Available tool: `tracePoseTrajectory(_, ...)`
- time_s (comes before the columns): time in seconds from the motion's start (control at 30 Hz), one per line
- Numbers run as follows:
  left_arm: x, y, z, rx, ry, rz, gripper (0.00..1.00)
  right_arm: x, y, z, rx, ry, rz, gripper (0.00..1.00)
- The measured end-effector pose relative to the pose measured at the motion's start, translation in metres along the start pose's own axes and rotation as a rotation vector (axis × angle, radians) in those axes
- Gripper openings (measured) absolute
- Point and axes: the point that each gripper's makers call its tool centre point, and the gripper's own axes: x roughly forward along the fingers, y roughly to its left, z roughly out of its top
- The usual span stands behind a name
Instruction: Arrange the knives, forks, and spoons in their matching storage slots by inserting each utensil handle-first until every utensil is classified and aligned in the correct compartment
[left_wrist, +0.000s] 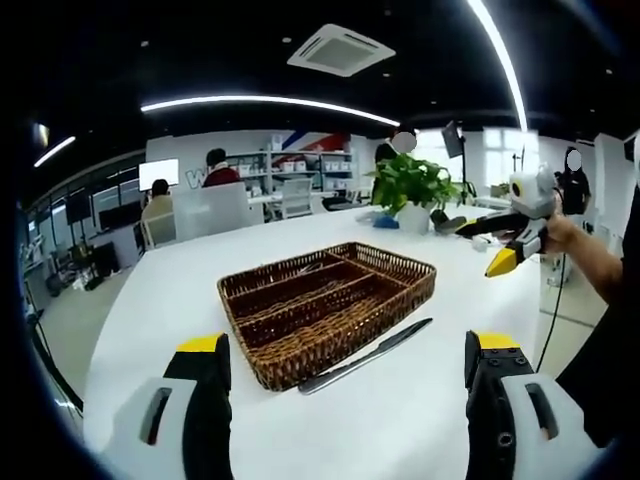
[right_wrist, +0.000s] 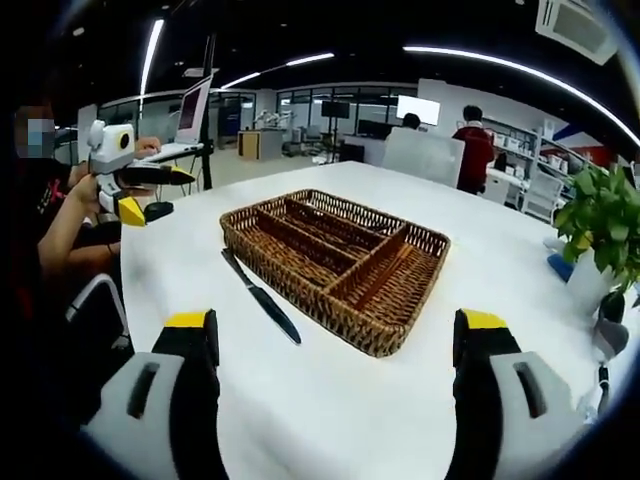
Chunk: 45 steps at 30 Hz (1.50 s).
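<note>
In the left gripper view, the left gripper (left_wrist: 345, 385) hovers over the white tabletop (left_wrist: 420, 420) with its yellow-tipped jaws spread wide and nothing between them; ahead sits the brown woven wicker cutlery tray with long divided slots (left_wrist: 395, 268), and a slim silver table knife with a dark handle (left_wrist: 365, 357) lies flat on the table just beside the tray's near wall, apart from both jaws; the right gripper (left_wrist: 500, 262) shows at the far right, held up in a person's hand, and whether its jaws are parted here I cannot tell; a green potted plant in a white pot (left_wrist: 412, 190) stands at the far edge. In the right gripper view, the right gripper (right_wrist: 335, 350) is likewise released and empty; the knife (right_wrist: 262, 297) lies along the tray's (right_wrist: 395, 345) left wall, the compartments look empty, and the left gripper (right_wrist: 125, 195) is raised at the far left. The knife is probably light, stiff and slick, lying low on the surface; the thicker handle seems the surest place to pinch it.
</note>
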Motion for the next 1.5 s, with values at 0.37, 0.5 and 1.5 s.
tracePoseTrajectory(0.37,-0.001,-0.002,0.001,0.008,-0.012,0.0,0.99,0.002,0.001,-0.006,-0.024,0.042,0.015,1.0)
tracePoseTrajectory(0.5,-0.001,-0.004,0.002,0.013,-0.014,-0.005,0.99,0.005,0.003,-0.007,-0.045,0.071,0.036,0.98)
tracePoseTrajectory(1.5,0.008,-0.002,-0.005,0.04,0.028,-0.015,0.99,0.045,0.038,-0.023,-0.218,0.289,0.259,0.85)
